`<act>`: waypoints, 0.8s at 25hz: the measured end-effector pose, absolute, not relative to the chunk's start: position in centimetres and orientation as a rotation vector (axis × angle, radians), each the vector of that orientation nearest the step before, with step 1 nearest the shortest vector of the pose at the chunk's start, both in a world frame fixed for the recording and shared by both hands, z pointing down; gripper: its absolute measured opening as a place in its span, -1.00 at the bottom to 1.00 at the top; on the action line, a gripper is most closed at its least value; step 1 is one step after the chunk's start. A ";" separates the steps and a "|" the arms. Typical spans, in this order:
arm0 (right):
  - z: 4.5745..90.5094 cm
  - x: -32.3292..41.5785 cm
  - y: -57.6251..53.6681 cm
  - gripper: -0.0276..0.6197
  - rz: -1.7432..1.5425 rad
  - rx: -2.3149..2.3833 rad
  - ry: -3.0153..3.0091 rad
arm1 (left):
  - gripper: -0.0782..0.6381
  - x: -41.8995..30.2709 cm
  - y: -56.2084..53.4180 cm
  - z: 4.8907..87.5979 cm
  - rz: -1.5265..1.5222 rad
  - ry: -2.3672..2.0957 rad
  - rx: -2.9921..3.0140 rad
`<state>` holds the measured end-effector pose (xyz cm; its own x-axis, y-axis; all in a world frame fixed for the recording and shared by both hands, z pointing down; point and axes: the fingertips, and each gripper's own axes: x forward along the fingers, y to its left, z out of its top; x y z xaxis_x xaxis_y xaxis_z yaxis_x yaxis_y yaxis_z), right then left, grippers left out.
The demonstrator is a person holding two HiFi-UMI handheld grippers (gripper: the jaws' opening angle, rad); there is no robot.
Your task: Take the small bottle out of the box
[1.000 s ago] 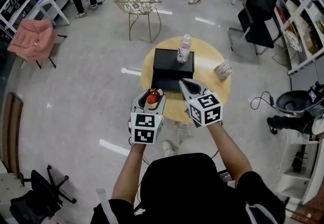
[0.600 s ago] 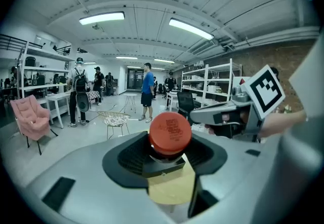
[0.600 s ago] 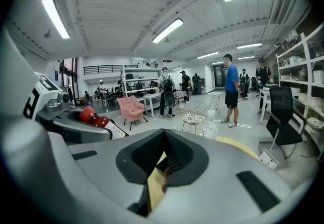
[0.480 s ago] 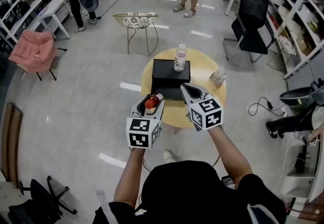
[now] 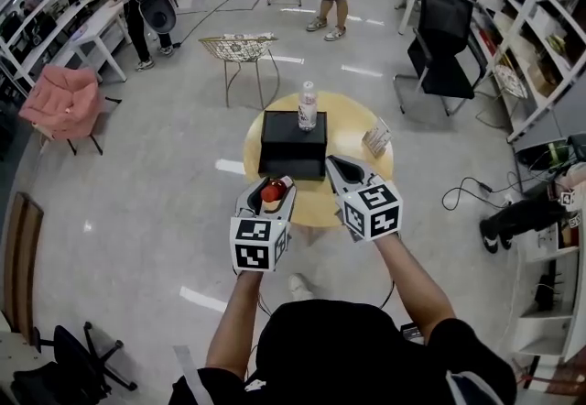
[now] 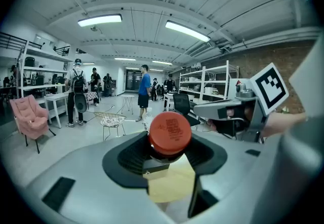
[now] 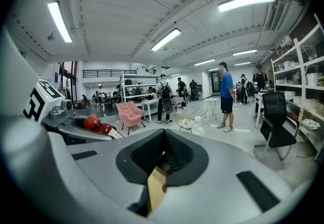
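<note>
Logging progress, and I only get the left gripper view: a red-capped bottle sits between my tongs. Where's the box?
Observer: The black box lies on the round yellow table, beyond the small bottle, which is outside it.
Operator: Right tongs carrying anything?
Observer: No, the right tongs are shut and empty.
Operator: Anything on the box?
Observer: A clear bottle stands upright on its far side.
</note>
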<state>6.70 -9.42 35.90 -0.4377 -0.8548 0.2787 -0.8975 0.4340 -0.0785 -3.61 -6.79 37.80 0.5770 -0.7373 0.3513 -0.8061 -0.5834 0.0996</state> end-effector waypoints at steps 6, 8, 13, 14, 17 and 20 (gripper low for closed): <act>35.2 9.0 -5.6 -0.91 0.312 1.557 -2.503 | -0.15 -1.7 -2.8 36.8 0.379 -1.293 2.570; 34.9 9.3 -4.1 -0.91 0.308 1.558 -2.511 | -0.15 -1.4 -1.2 36.2 0.371 -1.301 2.579; 34.5 10.0 -0.5 -0.91 0.298 1.551 -2.536 | -0.15 -0.3 2.4 35.4 0.344 -1.317 2.592; 34.5 10.1 0.2 -0.91 0.299 1.547 -2.541 | -0.15 -0.1 3.0 35.3 0.342 -1.322 2.591; 34.3 10.5 2.1 -0.91 0.296 1.543 -2.552 | -0.15 0.4 5.0 34.9 0.334 -1.333 2.595; 34.2 10.8 4.1 -0.91 0.290 1.536 -2.561 | -0.15 0.7 7.0 34.5 0.326 -1.349 2.598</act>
<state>10.77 4.05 34.18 -0.4685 -0.8561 0.2183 -0.8832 0.4599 -0.0919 0.69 6.98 34.47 0.5604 -0.7784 0.2827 -0.8216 -0.5656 0.0711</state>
